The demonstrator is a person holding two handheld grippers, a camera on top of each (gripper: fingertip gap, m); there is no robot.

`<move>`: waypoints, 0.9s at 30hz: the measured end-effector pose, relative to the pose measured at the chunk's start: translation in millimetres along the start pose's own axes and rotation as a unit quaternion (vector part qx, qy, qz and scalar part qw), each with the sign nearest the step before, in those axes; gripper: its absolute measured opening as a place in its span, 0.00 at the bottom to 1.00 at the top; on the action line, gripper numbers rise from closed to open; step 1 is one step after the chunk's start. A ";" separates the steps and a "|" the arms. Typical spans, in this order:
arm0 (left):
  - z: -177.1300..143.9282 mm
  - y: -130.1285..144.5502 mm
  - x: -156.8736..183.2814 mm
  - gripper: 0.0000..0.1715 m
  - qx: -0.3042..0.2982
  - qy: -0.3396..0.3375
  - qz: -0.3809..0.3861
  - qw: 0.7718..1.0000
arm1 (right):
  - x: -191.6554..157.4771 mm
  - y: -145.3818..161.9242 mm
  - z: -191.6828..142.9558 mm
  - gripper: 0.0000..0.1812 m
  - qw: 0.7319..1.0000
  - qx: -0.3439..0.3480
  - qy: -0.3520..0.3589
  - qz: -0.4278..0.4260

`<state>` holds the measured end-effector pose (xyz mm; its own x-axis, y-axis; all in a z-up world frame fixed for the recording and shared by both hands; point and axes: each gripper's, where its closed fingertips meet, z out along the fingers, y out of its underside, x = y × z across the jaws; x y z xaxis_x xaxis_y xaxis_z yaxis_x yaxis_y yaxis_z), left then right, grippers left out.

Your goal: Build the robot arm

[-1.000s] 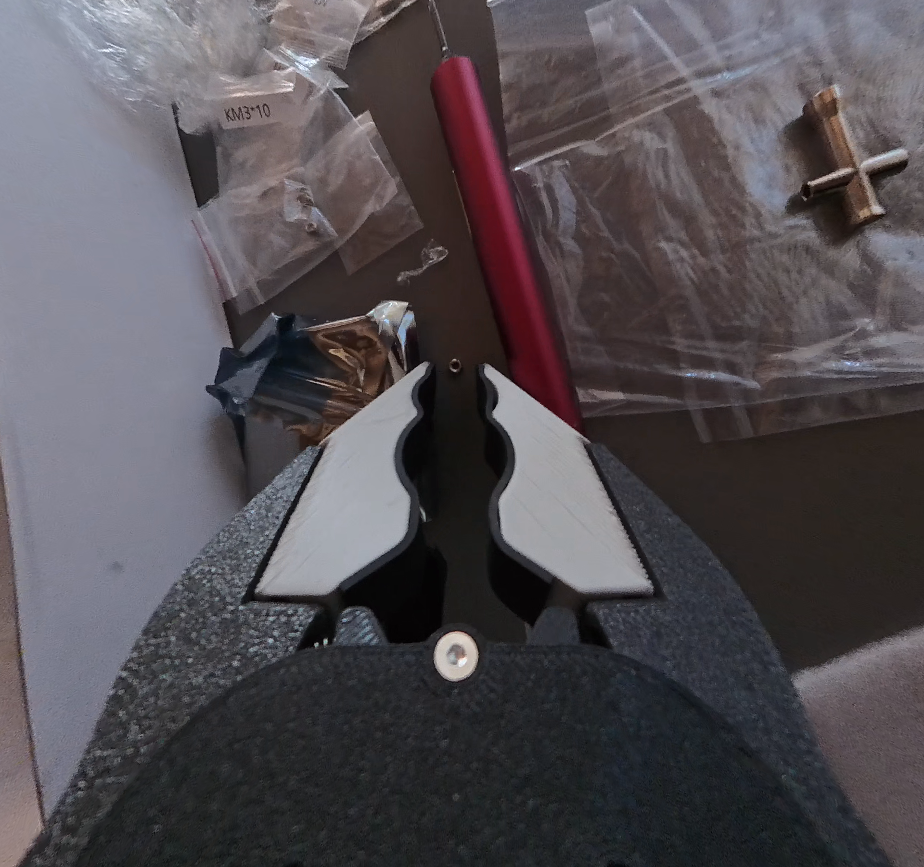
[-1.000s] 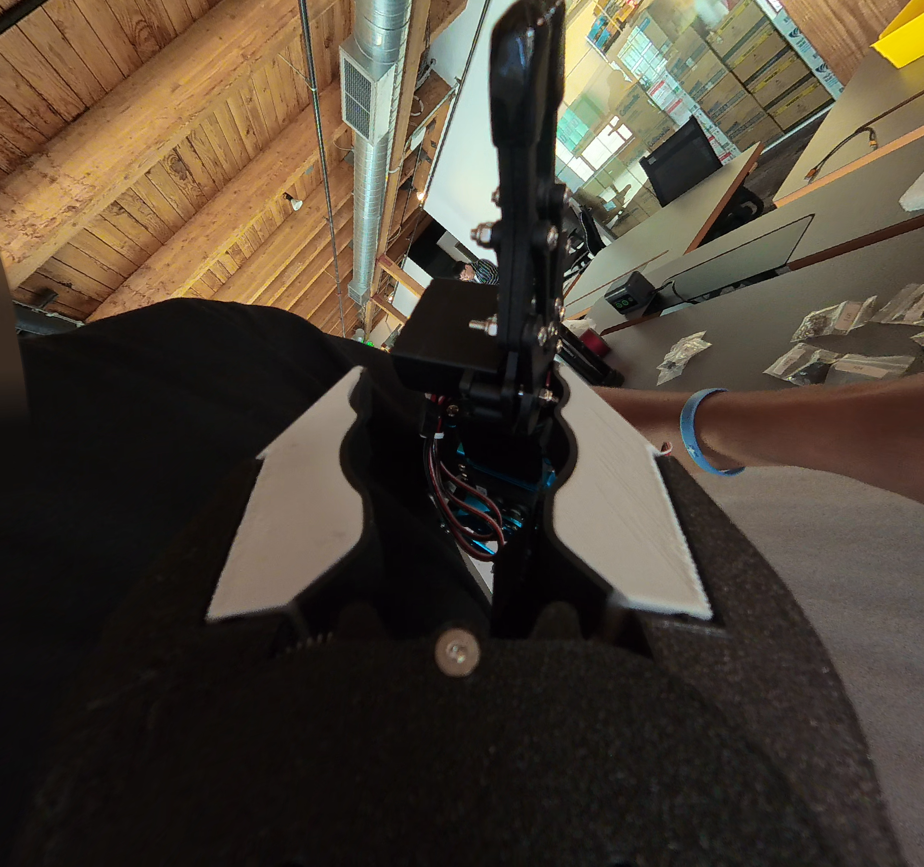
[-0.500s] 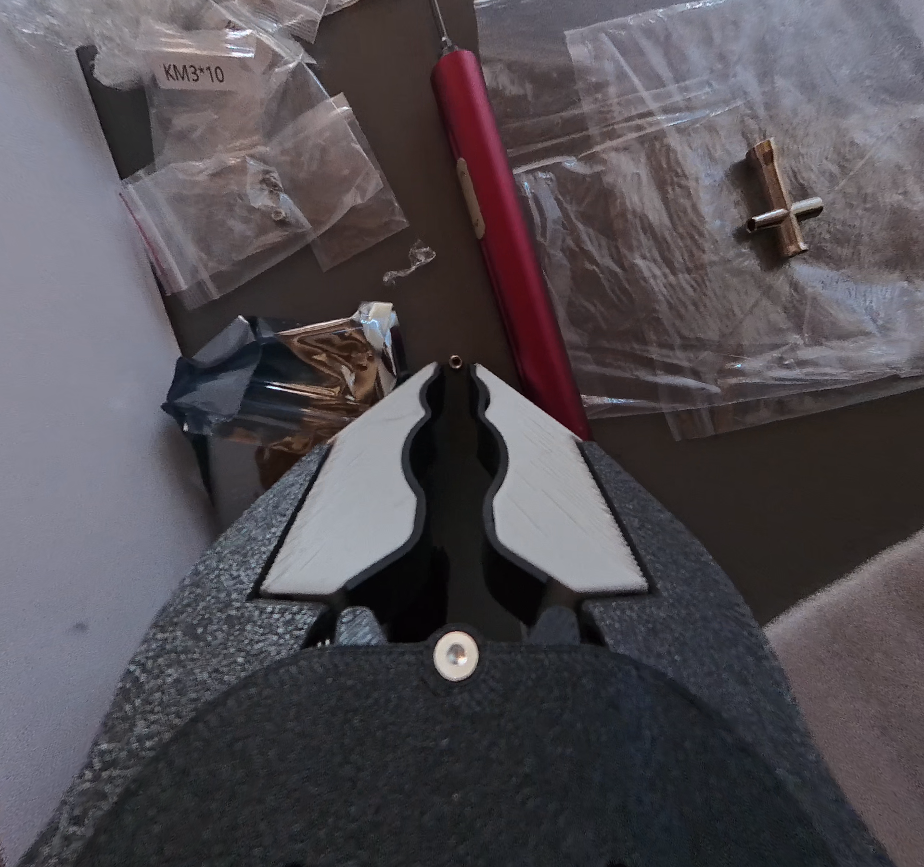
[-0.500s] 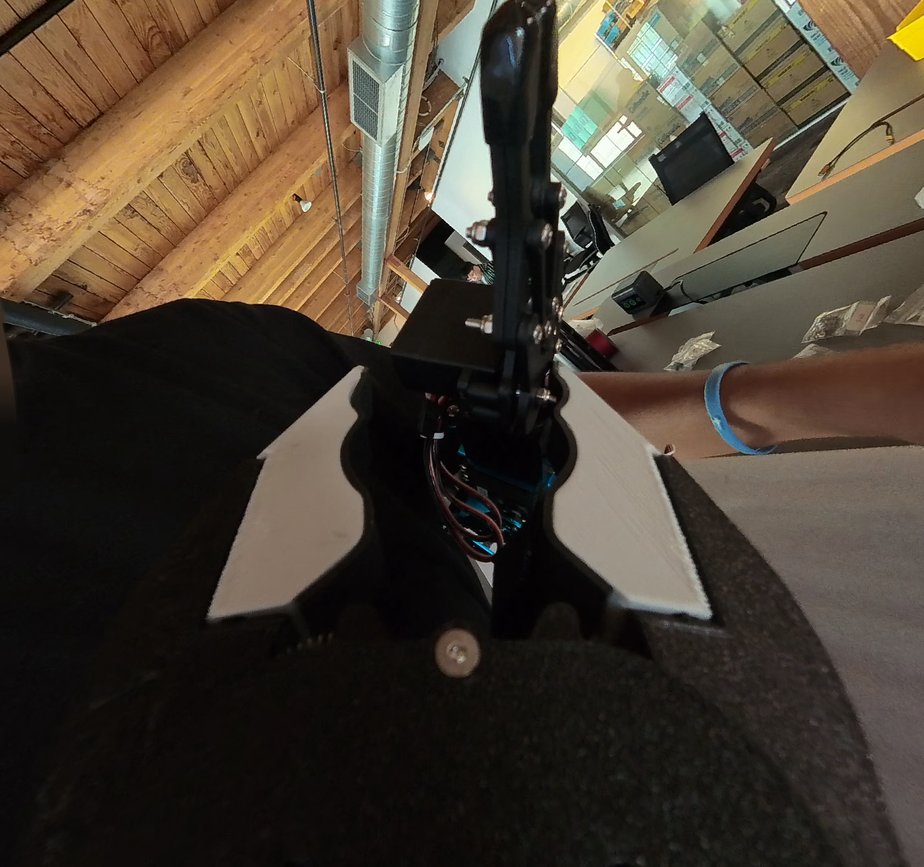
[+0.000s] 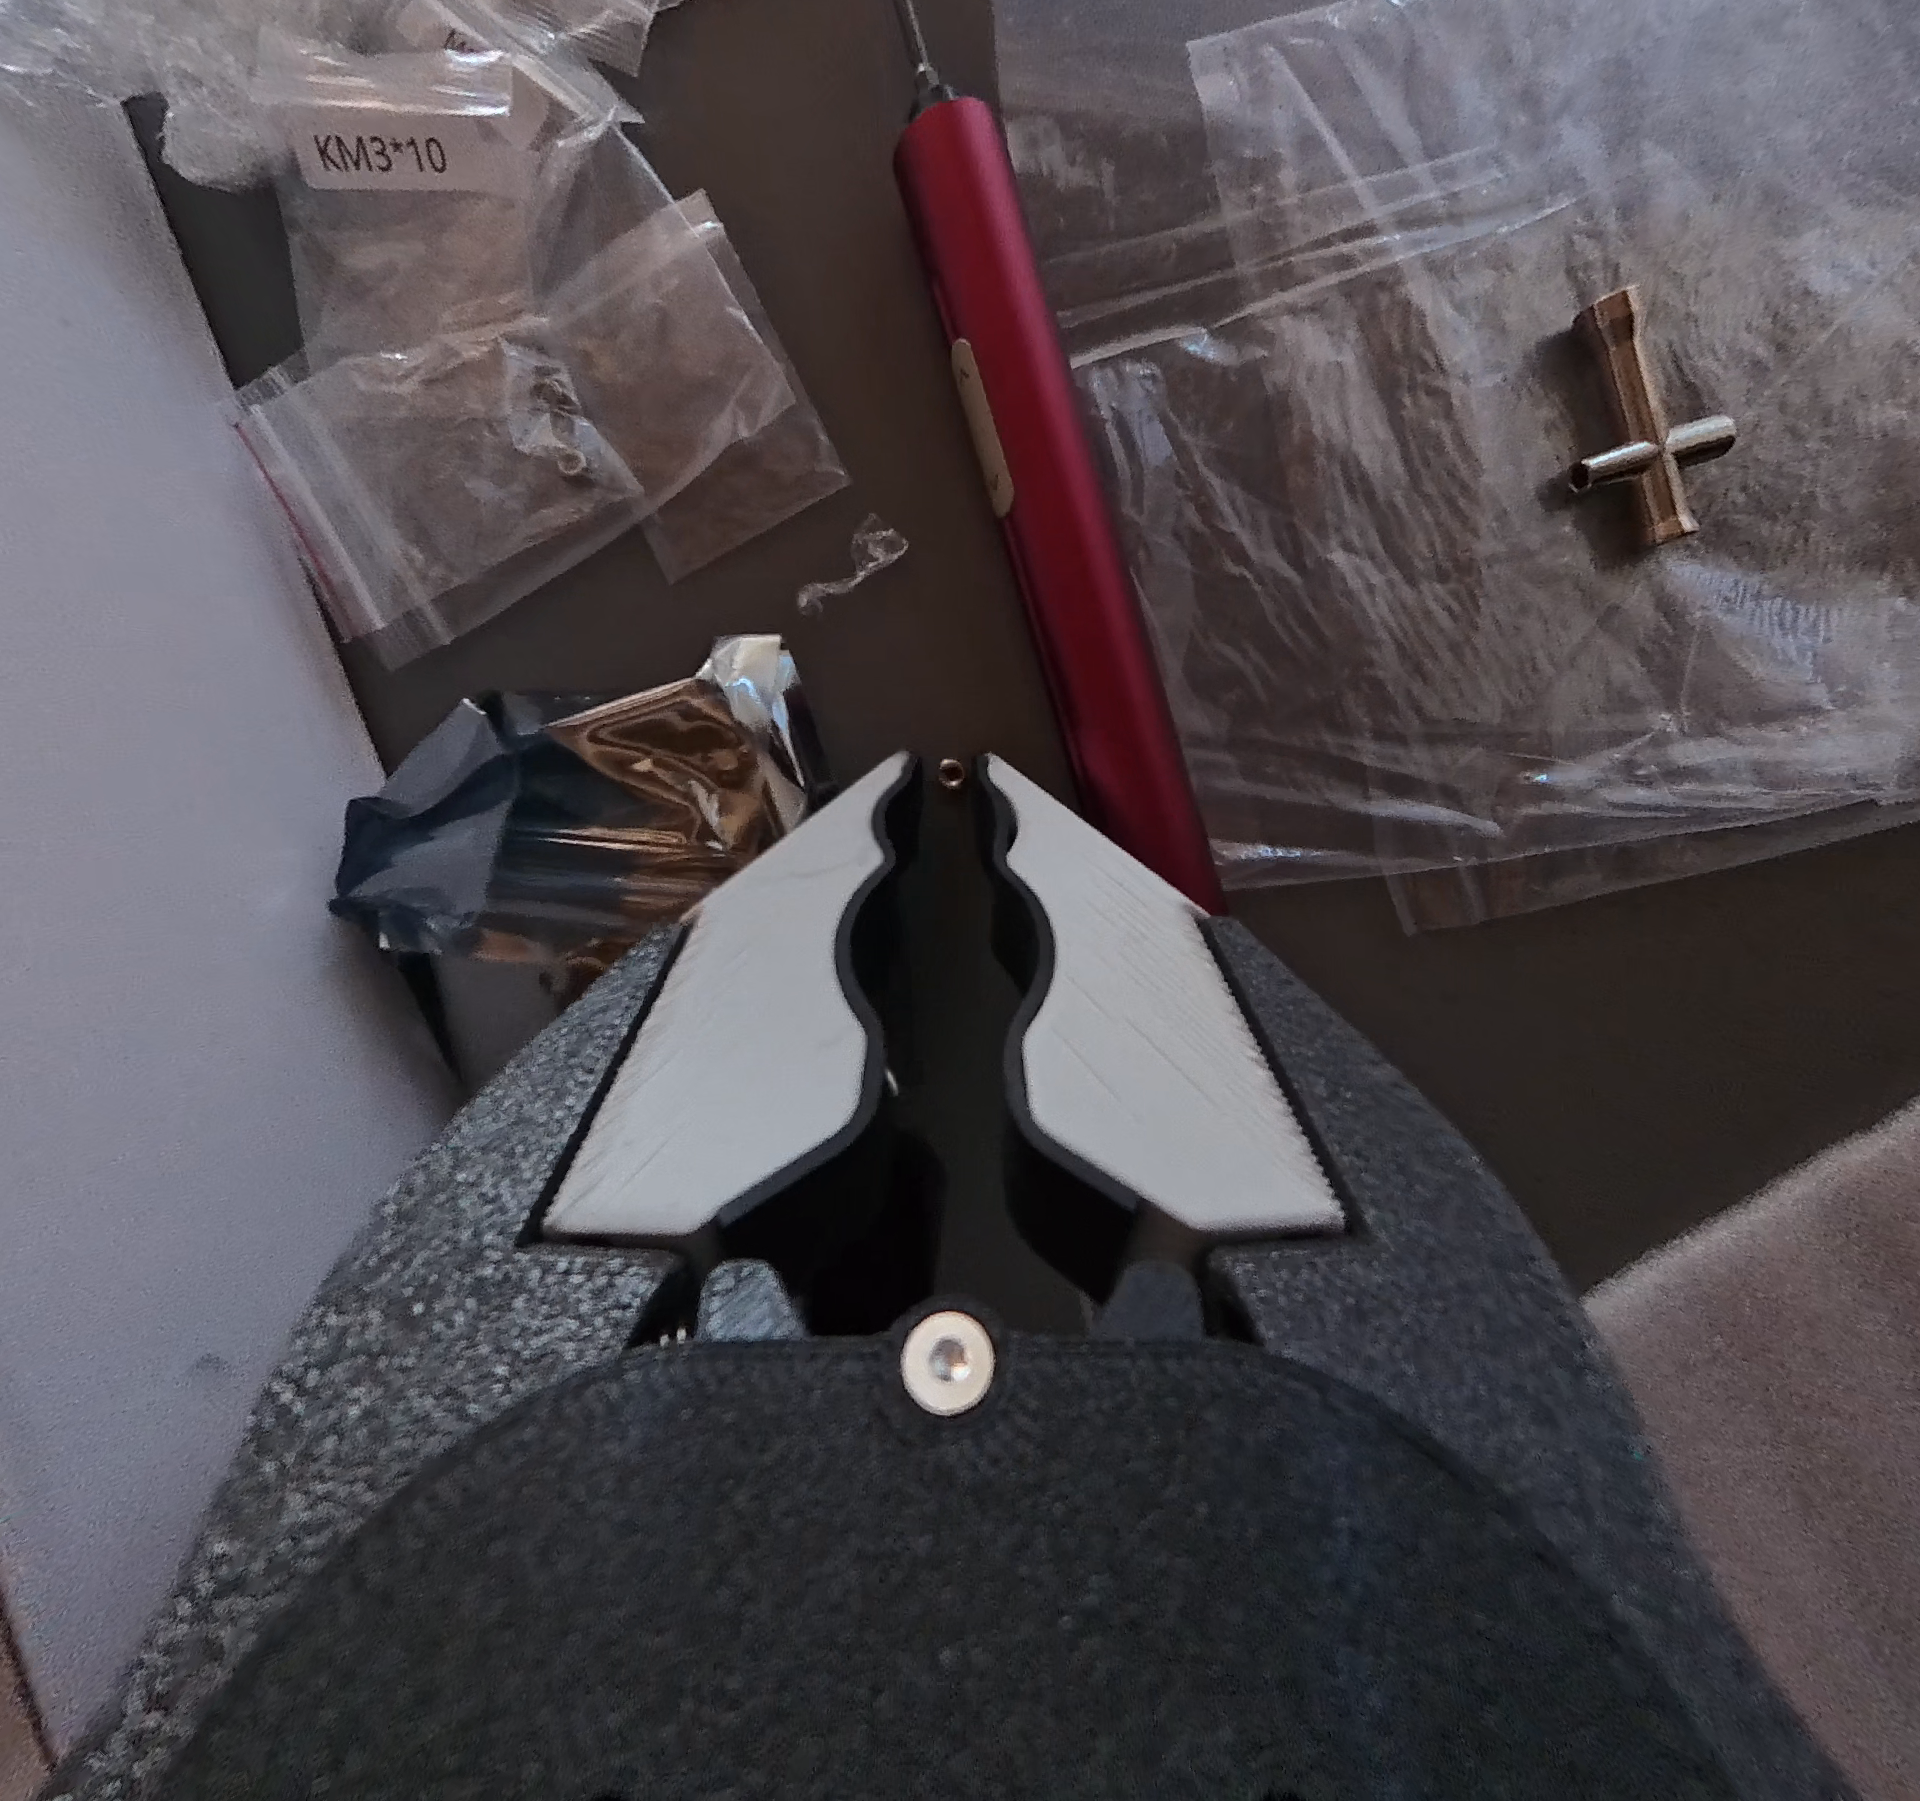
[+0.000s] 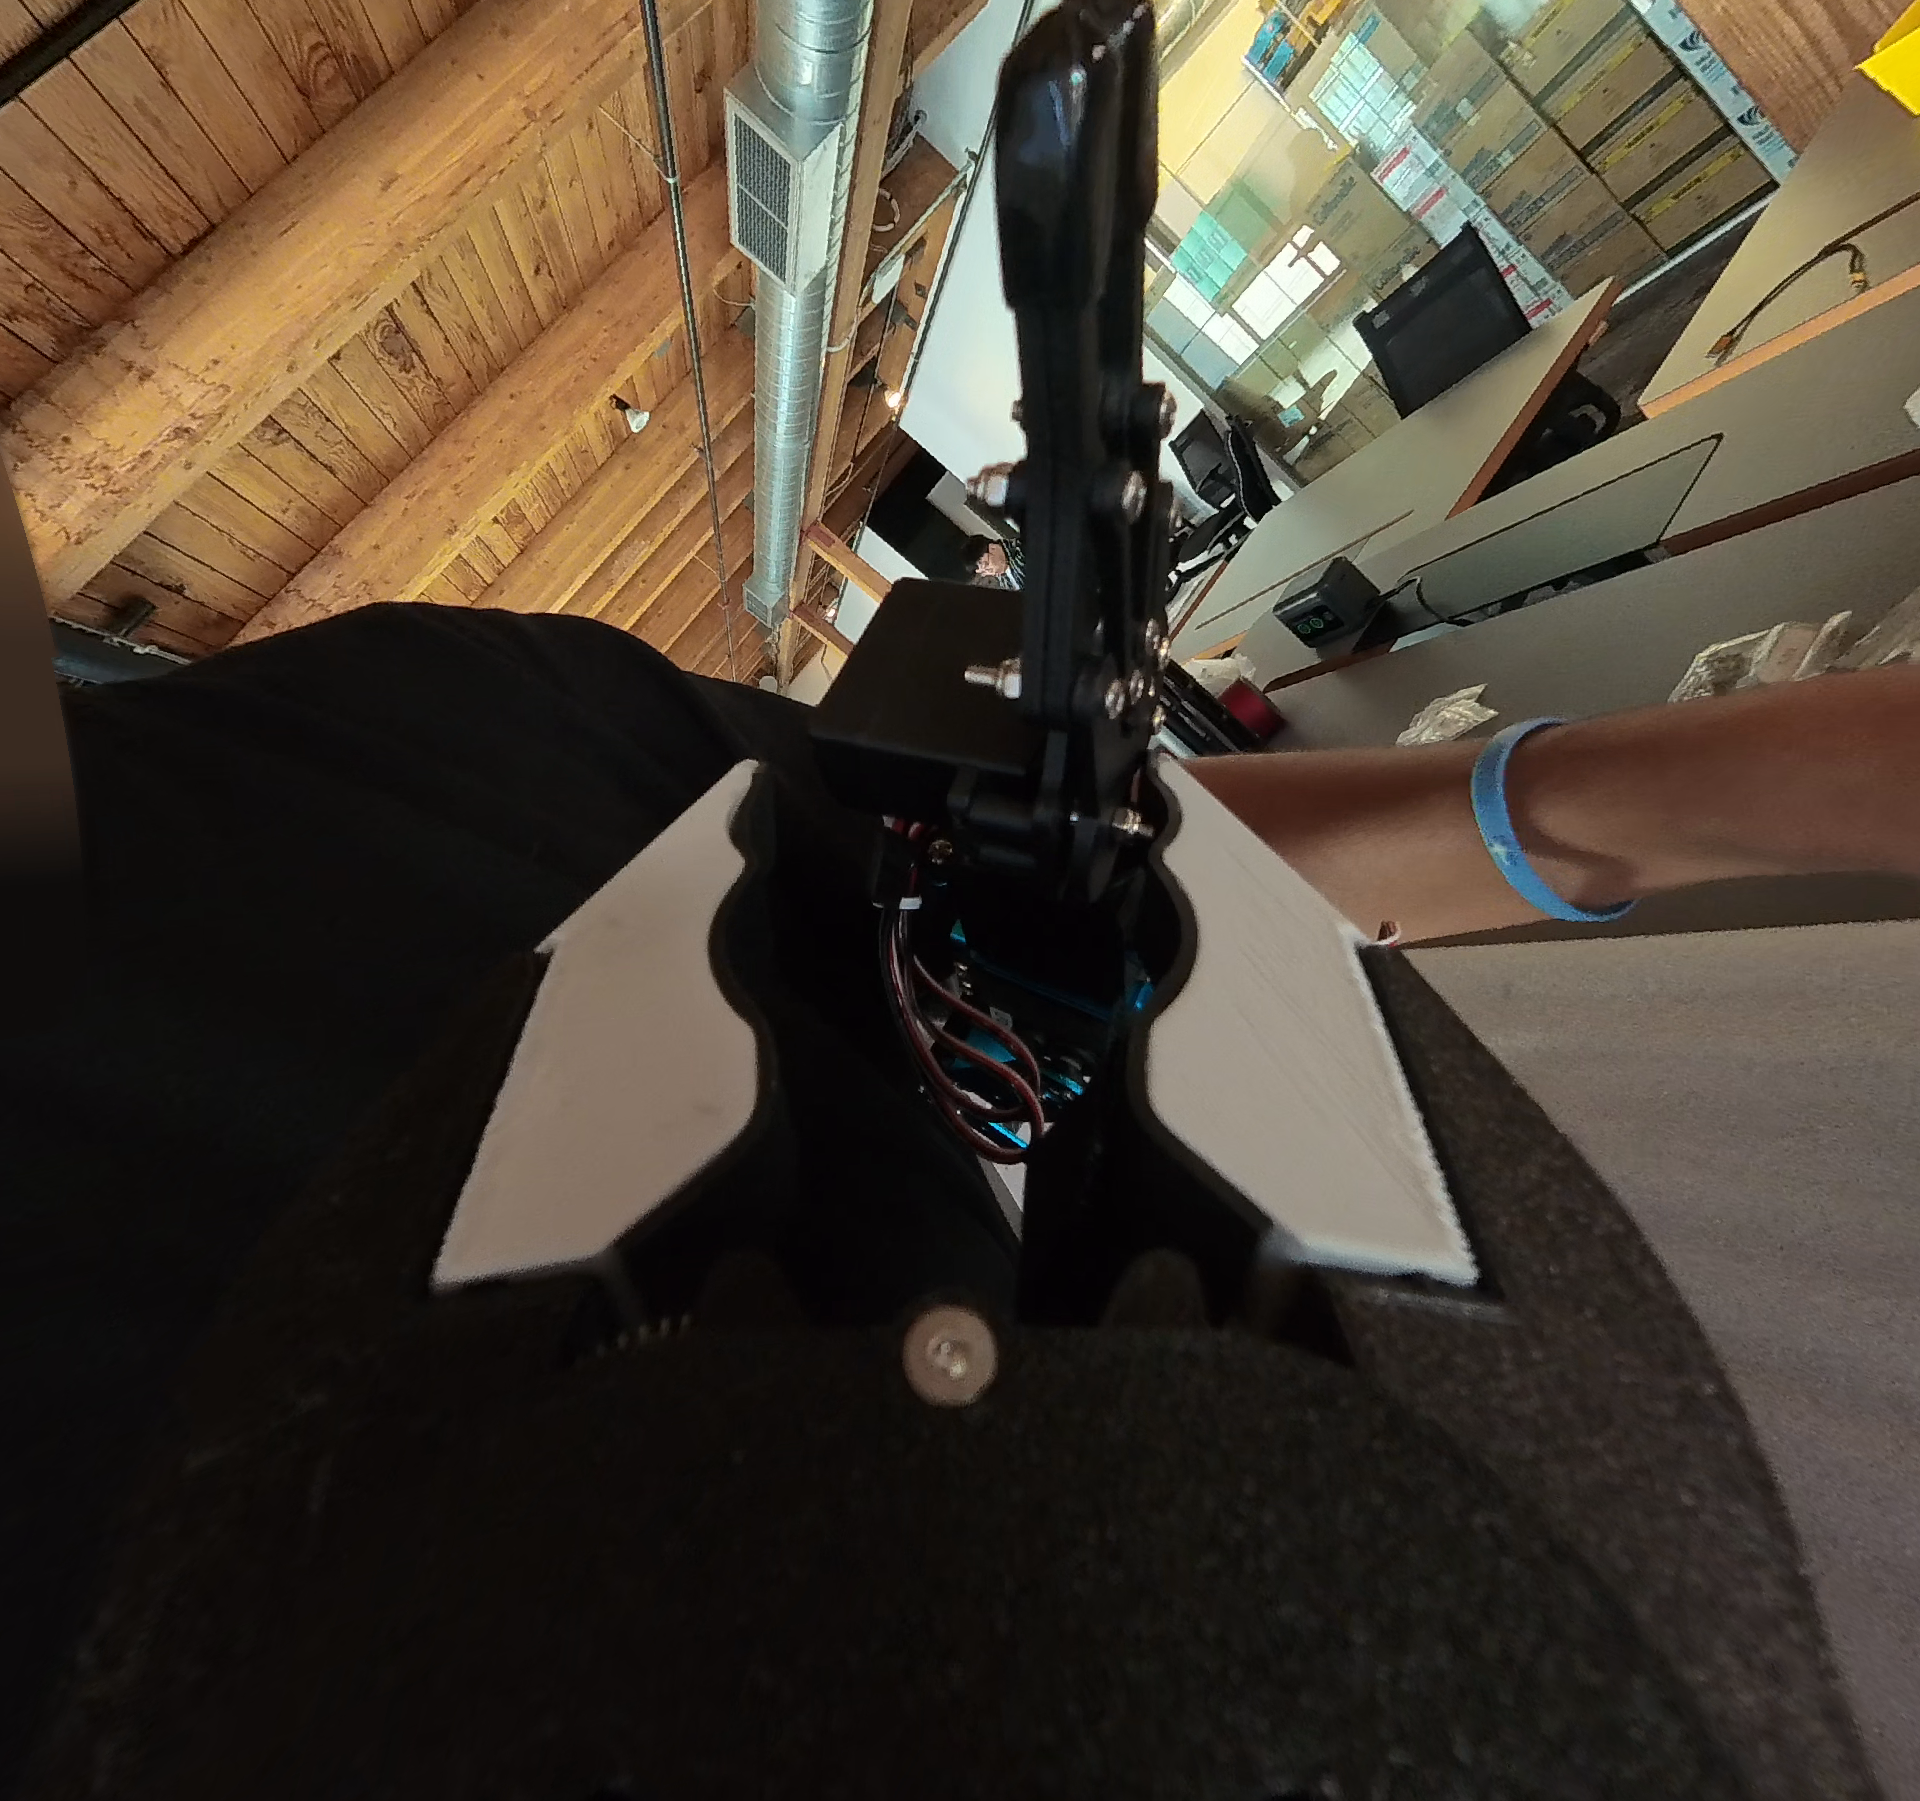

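Note:
In the left wrist view my left gripper [image 5: 948, 764] is nearly closed, with a tiny brass nut [image 5: 948, 771] pinched between its tips above a dark mat [image 5: 1558, 1024]. A red pen-shaped screwdriver [image 5: 1029, 463] lies just right of the tips. A crumpled foil bag [image 5: 582, 816] lies just left of them. In the right wrist view my right gripper [image 6: 956, 785] points up towards the ceiling. It is shut on a black mechanical claw assembly [image 6: 1081, 297] with screws and red and black wires, which stands upright between the fingers.
A brass-coloured cross-shaped socket tool [image 5: 1642, 432] rests on clear plastic bags [image 5: 1455, 660] at the right. Several small zip bags [image 5: 499, 380] with hardware lie at the upper left, beside a white surface [image 5: 156, 816]. A forearm with a blue wristband [image 6: 1538, 816] reaches across the right wrist view. Spacing between my two grippers at the tips: around 35 cm.
My left jaws have narrowed around the brass nut and the left view has drawn back slightly from the mat. The forearm has shifted lower in the right wrist view.

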<state>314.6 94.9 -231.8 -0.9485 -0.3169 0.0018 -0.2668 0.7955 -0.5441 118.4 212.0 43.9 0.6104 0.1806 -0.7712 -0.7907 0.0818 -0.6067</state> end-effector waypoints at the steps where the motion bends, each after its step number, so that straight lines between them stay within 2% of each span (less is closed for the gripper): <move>1: -0.1 0.3 1.4 0.04 0.000 -0.002 0.002 1.000 | 0.0 0.0 -0.4 0.38 1.000 0.000 0.000 0.000; 10: -4.0 4.0 6.9 0.03 0.011 -0.009 0.012 1.000 | -1.2 0.8 -1.3 0.38 1.000 0.000 -0.002 0.000; 14: -27.2 8.3 15.6 0.03 0.046 -0.024 0.027 0.998 | 0.1 0.4 -3.0 0.38 1.000 0.004 -0.003 0.003; 19: -89.1 22.9 13.4 0.03 0.105 -0.063 -0.011 0.992 | -0.5 0.6 -2.3 0.38 1.000 0.004 -0.007 0.002; 23: -157.8 38.9 14.6 0.03 0.163 -0.098 -0.070 0.979 | 0.7 0.2 -3.0 0.38 1.000 0.006 -0.011 0.002; 27: -229.8 46.2 31.5 0.03 0.226 -0.123 -0.119 0.959 | 1.8 -0.6 -3.7 0.38 1.000 0.009 -0.012 0.002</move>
<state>233.1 240.4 -64.1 -0.7859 -0.6184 0.0042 -0.3172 0.3974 -0.8611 120.2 208.6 42.1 0.6063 0.2039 -0.7687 -0.7939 0.0986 -0.6000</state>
